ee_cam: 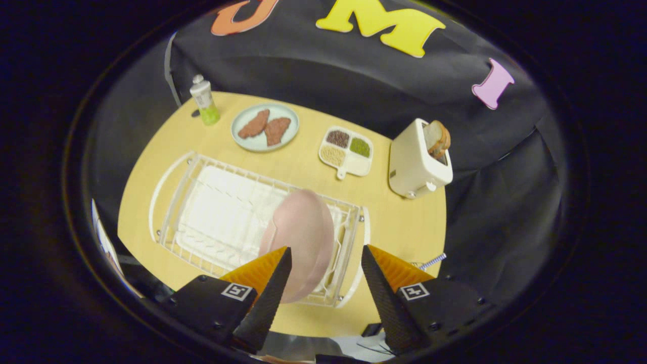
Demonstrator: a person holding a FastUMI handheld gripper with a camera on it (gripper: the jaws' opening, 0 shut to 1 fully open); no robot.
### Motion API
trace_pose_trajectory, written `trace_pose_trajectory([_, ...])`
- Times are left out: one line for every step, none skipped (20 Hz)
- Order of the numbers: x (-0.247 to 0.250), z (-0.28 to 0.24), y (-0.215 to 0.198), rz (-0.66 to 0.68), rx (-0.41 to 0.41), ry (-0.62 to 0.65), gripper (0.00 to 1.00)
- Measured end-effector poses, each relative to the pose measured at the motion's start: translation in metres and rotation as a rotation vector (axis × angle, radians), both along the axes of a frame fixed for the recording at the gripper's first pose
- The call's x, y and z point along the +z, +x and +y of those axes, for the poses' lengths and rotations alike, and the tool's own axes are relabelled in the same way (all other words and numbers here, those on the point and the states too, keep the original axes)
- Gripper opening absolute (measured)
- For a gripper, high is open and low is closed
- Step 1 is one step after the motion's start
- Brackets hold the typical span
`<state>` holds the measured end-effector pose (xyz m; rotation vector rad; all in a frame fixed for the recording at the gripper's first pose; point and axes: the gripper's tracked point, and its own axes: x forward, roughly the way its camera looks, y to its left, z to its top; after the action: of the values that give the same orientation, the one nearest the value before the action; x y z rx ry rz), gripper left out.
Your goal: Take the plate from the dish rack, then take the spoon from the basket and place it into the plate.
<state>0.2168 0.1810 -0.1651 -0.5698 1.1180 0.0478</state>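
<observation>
A: Gripper [326,253], lower centre of the frame. Two black wedge fingers [268,298] with ribbed inner faces and orange backs, set wide apart, holding nothing. A square marker tag sits on each black base.

B: Task object?

A: Pink plate [303,237], smooth, matte, round, standing on edge in the right end of the dish rack [202,177]. It is just ahead of the fingers, nearer the left one, whose tip overlaps its lower rim in view. Contact cannot be confirmed.

B: Rack construction?

A: White wire frame, rounded oblong, with a white ridged drain tray inside. It lies across the centre on a round, pale wood-grain table [404,227].

B: Spoon?

A: A striped blue-and-white handle [433,261] pokes out just beyond the right finger, at the table's right edge. Whether it is the spoon I cannot tell.

B: Farther back?

A: Centre right, a cream boxy toaster [417,162] with bread slices in its slot. Left of it, a white four-compartment tray [347,151] of grains. Upper centre, a pale blue plate [264,127] bearing two brown, rough pieces. Upper left, a small white-and-green bottle [204,106].
</observation>
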Motion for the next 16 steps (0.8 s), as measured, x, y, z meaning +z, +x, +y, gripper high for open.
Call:
trace_pose_trajectory([-0.003,-0.004,0.001,0.025,-0.049,-0.035,0.89])
trace_pose_trajectory([-0.003,-0.005,0.003,0.037,-0.083,-0.066,0.84])
trace_pose_trajectory([-0.002,-0.005,0.006,0.043,-0.105,-0.089,0.78])
trace_pose_trajectory([-0.003,-0.004,0.004,0.064,-0.136,-0.102,0.72])
trace_pose_trajectory([-0.006,0.001,0.003,0.079,-0.156,-0.101,0.67])
trace_pose_trajectory([-0.008,0.006,0.004,0.092,-0.160,-0.107,0.61])
trace_pose_trajectory([-0.009,0.007,0.004,0.109,-0.164,-0.120,0.55])
trace_pose_trajectory([-0.011,0.008,0.004,0.119,-0.175,-0.132,0.49])
trace_pose_trajectory([-0.012,0.008,0.005,0.126,-0.190,-0.142,0.44])
trace_pose_trajectory([-0.015,0.009,0.003,0.139,-0.213,-0.139,0.38])
trace_pose_trajectory([-0.020,0.012,0.003,0.152,-0.213,-0.140,0.32])
trace_pose_trajectory([-0.022,0.011,0.002,0.166,-0.211,-0.146,0.32])
trace_pose_trajectory([-0.022,0.009,0.002,0.158,-0.223,-0.151,0.32])
trace_pose_trajectory([-0.023,0.008,0.003,0.149,-0.233,-0.157,0.30])
trace_pose_trajectory([-0.022,0.007,0.004,0.138,-0.244,-0.156,0.26])
trace_pose_trajectory([-0.022,0.008,0.005,0.128,-0.257,-0.149,0.20])
